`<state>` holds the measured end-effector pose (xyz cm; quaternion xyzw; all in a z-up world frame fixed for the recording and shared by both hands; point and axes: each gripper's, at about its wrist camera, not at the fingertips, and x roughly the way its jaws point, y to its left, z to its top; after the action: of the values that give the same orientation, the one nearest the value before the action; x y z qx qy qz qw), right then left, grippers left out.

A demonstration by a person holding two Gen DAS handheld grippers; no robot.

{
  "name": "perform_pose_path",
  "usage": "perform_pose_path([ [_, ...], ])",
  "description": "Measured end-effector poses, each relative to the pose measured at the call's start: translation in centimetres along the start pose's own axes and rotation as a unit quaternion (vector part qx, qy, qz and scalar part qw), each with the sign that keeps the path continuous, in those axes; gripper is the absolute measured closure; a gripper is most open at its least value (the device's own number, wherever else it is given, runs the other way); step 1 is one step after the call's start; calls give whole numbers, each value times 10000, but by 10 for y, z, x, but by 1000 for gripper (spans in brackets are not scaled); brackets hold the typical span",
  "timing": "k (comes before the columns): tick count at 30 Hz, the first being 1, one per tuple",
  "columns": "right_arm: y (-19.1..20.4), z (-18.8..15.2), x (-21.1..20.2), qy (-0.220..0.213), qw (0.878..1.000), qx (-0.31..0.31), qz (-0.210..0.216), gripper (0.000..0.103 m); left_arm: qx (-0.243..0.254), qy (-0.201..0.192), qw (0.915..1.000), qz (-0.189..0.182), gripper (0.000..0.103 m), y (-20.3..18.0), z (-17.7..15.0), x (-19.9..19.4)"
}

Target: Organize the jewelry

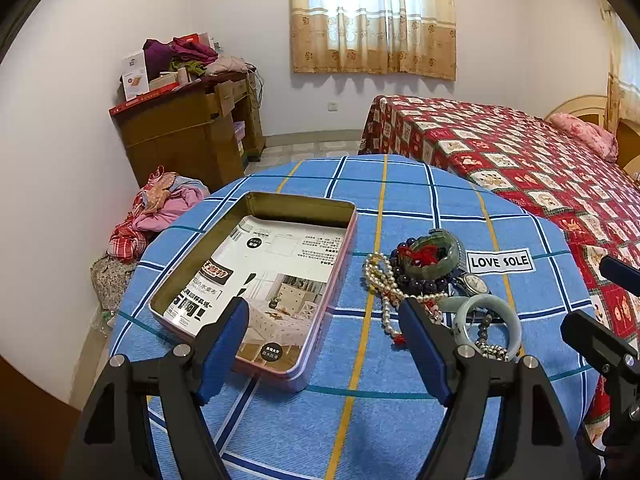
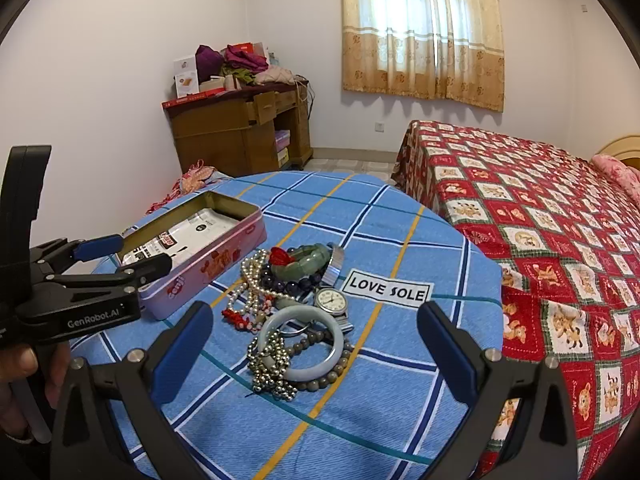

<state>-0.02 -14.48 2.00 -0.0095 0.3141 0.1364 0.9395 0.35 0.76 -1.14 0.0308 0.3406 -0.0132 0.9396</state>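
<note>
The step in hand is judged to be the first pick from the jewelry pile point(image 2: 296, 312), with nothing yet lifted and the tin point(image 1: 260, 280) holding only a printed paper liner. The tin is taken as the landmark: it lies open on the blue checked cloth point(image 2: 360, 420), and the pile lies just beside its long pink wall, on the side toward the "LOVE SOLE" label point(image 2: 386, 290). In the pile, a pale jade bangle point(image 2: 302, 344) lies at the end farthest from the tin's far corner, over a beaded metal chain point(image 2: 272, 372) and a brown bead bracelet; a wristwatch point(image 2: 331, 301) lies next to it, and a pearl strand point(image 1: 380, 280), dark beads and a green bangle point(image 2: 308, 260) with a red ornament lie alongside the tin's wall. The bangle is recommended as the first piece, since it lies uppermost and is rigid; one finger should be passed inside the ring and the rim pinched, then the piece lifted slowly so that tangled chains are not dragged along. The right gripper point(image 2: 316, 344) is spread wide, frames the pile from the near side, and holds and touches nothing. The left gripper point(image 1: 324, 332) is likewise spread wide and empty, hovering over the tin's near end; no contact with the tin can be confirmed.
</note>
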Motion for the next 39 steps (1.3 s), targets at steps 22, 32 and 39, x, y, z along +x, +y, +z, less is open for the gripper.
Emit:
perform_pose_path([
  [22, 4, -28, 34, 635, 9977, -113, 219, 15, -1, 350, 9994, -70, 26, -1, -20, 34],
  [32, 16, -45, 50, 1106, 9925, -228, 461, 45, -48, 396, 9990, -181, 26, -2, -23, 37],
  [39, 18, -47, 56, 1132, 9914, -271, 602, 88, -10, 390, 9989, -247, 26, -7, -23, 37],
])
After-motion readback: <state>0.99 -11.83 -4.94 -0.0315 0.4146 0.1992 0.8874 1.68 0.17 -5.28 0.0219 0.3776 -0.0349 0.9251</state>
